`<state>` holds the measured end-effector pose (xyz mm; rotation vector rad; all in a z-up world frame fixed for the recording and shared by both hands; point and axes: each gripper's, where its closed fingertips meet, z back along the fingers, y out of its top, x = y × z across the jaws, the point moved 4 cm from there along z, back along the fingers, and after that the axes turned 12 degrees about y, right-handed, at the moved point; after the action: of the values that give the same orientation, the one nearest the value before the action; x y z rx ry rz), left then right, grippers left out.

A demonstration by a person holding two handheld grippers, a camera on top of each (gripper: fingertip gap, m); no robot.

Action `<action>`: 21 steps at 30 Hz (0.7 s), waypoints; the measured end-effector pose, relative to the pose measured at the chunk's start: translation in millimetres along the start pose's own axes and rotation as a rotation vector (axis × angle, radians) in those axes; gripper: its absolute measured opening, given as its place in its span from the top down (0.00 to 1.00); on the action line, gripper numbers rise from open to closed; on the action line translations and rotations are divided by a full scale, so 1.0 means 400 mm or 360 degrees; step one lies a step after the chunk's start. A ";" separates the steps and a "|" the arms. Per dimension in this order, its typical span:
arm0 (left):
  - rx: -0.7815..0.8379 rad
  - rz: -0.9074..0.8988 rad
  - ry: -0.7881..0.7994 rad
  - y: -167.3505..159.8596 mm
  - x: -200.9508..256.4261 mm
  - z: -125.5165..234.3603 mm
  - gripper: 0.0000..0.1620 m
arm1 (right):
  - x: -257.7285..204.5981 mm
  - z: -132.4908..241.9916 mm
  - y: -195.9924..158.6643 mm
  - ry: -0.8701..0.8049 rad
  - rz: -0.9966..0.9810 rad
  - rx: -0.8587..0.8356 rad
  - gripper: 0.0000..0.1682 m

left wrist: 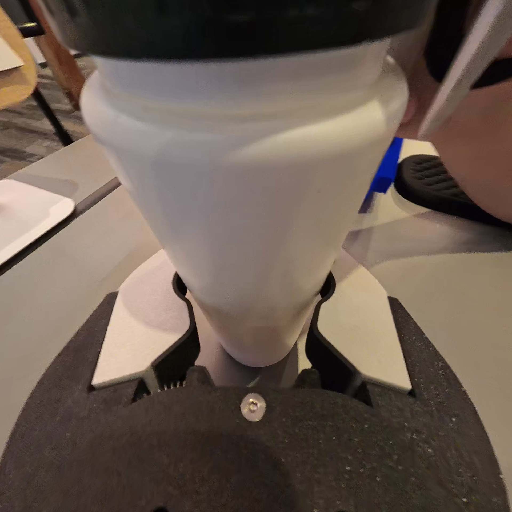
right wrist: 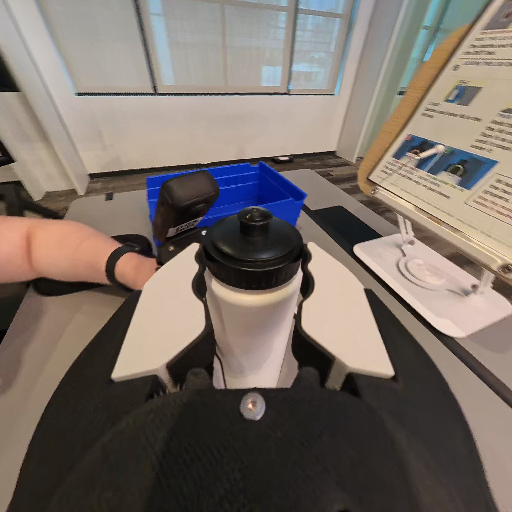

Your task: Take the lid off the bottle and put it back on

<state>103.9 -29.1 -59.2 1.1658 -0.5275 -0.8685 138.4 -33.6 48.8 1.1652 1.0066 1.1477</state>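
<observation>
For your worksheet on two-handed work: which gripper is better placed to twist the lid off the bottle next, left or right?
Right. The right gripper has its fingers on either side of the black lid, while the left gripper clamps the white bottle low on its body, steadying it.

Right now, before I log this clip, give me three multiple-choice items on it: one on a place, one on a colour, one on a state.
1. Where is the blue bin?
A. behind the bottle
B. on the floor
C. on the white stand

2. What colour is the lid?
A. white
B. black
C. blue

3. What state is the lid in?
A. lying on the table
B. on the bottle
C. inside the bin

Answers:
1 A, the bin sits on the table beyond the bottle.
2 B, the lid is black above a white body.
3 B, it caps the neck, with the right gripper around it and the left gripper on the body.
</observation>
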 end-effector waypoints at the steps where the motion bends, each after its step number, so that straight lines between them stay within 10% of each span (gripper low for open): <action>1: -0.0021 0.0013 0.0060 -0.001 -0.008 0.001 0.40 | -0.001 -0.006 0.000 -0.0091 -0.0022 -0.0004 0.59; 8: -0.0070 -0.0002 0.0247 -0.007 -0.027 0.007 0.40 | -0.026 -0.027 -0.003 -0.0584 0.0026 0.0049 0.59; 21: 0.0021 -0.0072 -0.0104 -0.001 0.019 0.001 0.40 | -0.011 0.019 -0.015 0.0275 0.0024 -0.0094 0.58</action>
<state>107.8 -35.7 -60.1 1.1684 -0.5626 -0.9457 146.0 -39.2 43.8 1.0419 1.0887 1.2984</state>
